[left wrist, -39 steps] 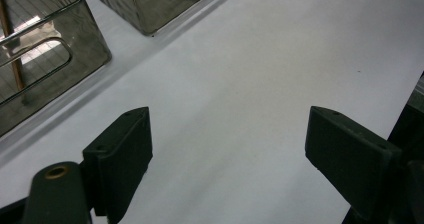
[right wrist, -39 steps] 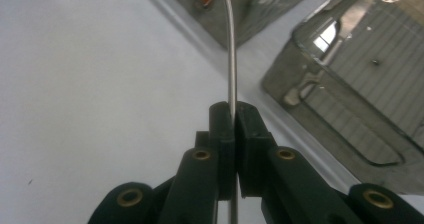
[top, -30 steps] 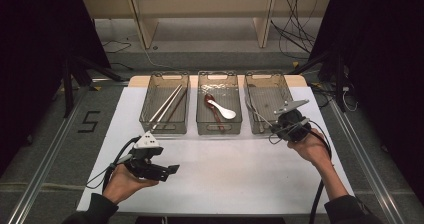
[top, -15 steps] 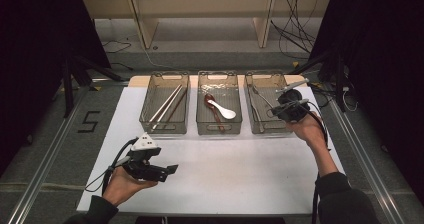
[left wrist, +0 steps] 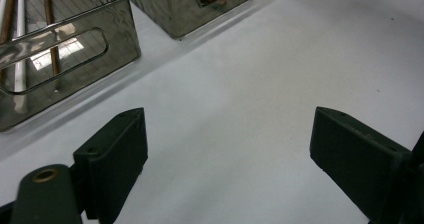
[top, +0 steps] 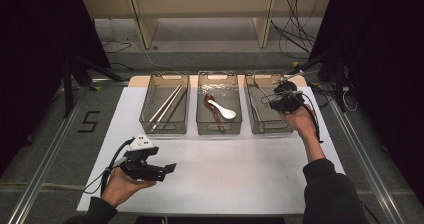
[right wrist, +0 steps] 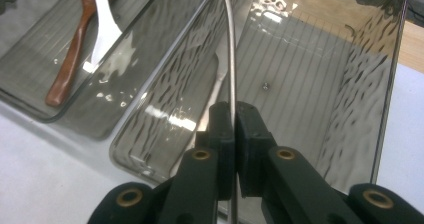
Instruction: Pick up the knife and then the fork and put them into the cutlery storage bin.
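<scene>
My right gripper (right wrist: 234,129) pinches a thin metal utensil (right wrist: 230,44), stiff, light, slippery; left gripper (left wrist: 227,149) gapes idle.

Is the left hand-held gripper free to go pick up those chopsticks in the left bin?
Probably yes. The left hand-held gripper is open and holds nothing, the bare white mat lies between it and the left bin, and the chopsticks lie uncovered in the open-topped bin.

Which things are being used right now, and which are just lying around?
In use: right gripper, shut on a thin metal piece; right-hand bin beneath it.
Lying about: chopsticks in the left bin; brown spoon and white spoon in the middle bin; left gripper, open over the table.
</scene>
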{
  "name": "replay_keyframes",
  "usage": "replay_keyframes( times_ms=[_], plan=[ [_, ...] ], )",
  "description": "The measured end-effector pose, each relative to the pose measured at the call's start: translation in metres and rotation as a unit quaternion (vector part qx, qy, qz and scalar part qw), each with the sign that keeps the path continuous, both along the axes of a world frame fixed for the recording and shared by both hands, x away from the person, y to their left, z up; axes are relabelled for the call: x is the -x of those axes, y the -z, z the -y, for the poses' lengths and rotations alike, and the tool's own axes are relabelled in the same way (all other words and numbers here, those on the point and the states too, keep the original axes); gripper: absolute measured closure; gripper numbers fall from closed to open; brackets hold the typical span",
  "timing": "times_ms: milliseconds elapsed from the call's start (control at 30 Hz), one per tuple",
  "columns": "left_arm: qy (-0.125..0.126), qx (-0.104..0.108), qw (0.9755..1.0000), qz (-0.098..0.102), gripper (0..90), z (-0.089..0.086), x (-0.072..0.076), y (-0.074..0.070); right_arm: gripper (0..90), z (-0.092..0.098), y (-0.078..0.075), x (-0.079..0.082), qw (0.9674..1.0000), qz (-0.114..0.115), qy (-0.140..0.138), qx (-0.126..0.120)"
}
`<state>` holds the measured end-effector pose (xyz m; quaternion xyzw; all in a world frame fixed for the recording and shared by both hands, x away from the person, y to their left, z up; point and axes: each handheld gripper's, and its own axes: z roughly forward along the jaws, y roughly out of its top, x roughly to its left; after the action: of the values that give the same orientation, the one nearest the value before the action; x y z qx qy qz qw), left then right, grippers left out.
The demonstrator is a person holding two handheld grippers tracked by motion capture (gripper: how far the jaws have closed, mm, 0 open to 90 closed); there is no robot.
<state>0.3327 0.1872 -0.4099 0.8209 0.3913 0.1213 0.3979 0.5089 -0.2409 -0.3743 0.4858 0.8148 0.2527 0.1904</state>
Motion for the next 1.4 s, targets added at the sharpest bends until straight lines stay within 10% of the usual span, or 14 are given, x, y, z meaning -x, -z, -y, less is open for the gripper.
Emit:
replay_keyframes(
  times_ms=[800, 1400],
  plan=[
    [0.010, -0.004, 0.9999, 0.005, 14.6, 0.001, 0.001, 0.000, 86.5, -0.007, 0.014, -0.024, 0.9988, -0.028, 0.039, 0.007],
    [0.008, -0.006, 0.9999, 0.003, 14.5, 0.002, 0.001, 0.001, 48.9, -0.010, -0.002, -0.004, 0.9993, -0.005, 0.012, -0.034]
  ],
)
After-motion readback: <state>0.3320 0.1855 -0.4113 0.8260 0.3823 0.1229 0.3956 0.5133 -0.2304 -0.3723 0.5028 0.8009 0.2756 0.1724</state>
